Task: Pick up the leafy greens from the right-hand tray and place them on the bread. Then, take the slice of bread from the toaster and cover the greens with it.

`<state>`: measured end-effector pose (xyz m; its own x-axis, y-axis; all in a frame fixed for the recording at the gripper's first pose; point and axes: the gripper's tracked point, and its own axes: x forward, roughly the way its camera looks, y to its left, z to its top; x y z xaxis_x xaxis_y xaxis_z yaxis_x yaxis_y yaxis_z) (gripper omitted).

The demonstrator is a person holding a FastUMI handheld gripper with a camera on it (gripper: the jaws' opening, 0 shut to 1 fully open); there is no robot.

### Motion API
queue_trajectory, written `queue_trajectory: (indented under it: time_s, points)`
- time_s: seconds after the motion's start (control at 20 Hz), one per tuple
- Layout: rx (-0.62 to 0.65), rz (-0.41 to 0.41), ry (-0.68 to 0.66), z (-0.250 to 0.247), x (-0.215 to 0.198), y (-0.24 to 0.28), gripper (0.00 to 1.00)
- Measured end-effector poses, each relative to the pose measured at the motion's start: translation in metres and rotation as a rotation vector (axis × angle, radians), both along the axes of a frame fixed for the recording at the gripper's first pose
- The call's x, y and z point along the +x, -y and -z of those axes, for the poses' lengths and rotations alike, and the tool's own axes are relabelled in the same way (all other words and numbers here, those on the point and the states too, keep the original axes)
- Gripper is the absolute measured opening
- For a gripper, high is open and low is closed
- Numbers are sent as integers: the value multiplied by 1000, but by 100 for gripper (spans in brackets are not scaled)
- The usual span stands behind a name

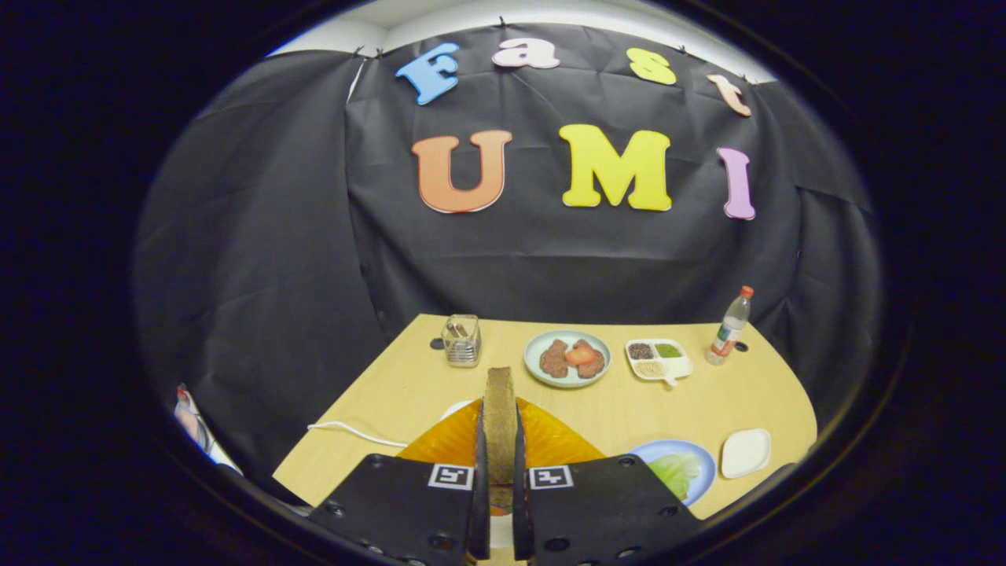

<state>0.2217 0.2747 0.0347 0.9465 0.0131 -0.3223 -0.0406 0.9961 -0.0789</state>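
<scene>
A slice of bread [499, 417] stands on edge between the two fingers of the gripper [499, 503], which are drawn nearly together and press on its two faces, above the orange toaster [550, 442] on a yellow table [393, 393]. The slice rises beyond the fingertips, its crust toward the camera. The leafy greens [674, 470] lie on a blue plate [703, 460] just to the right of the right finger [601, 503]; whether bread lies beneath them cannot be told from here. A small white tray [745, 453] sits just beyond that plate.

By this evidence the greens step looks done and the covering slice is in hand. The risks lie in the carry and the release. The hold is thin, on a soft, tall slice: a quick swing to the right could let it pivot or slip out. It is upright and must end flat, so a careless tilt could drop it on edge, pushing the greens off or landing half off the plate. Farther back stand a plate of meat and tomato [567, 358], a divided dish [659, 358], a bottle [729, 326] and a glass holder [461, 340], well apart from the likely path.
</scene>
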Motion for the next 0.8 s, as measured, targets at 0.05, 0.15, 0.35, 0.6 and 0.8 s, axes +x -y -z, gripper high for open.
queue_trajectory:
  time_s: [0.05,0.15,0.35,0.6,0.8]
  points:
    - [9,-2,8,-6,-2,2,11]
    - [30,-4,25,-16,-7,10,11]
    - [44,36,73,-25,-12,54,11]
    - [68,152,74,13,-3,130,11]
    - [103,205,13,64,7,170,11]
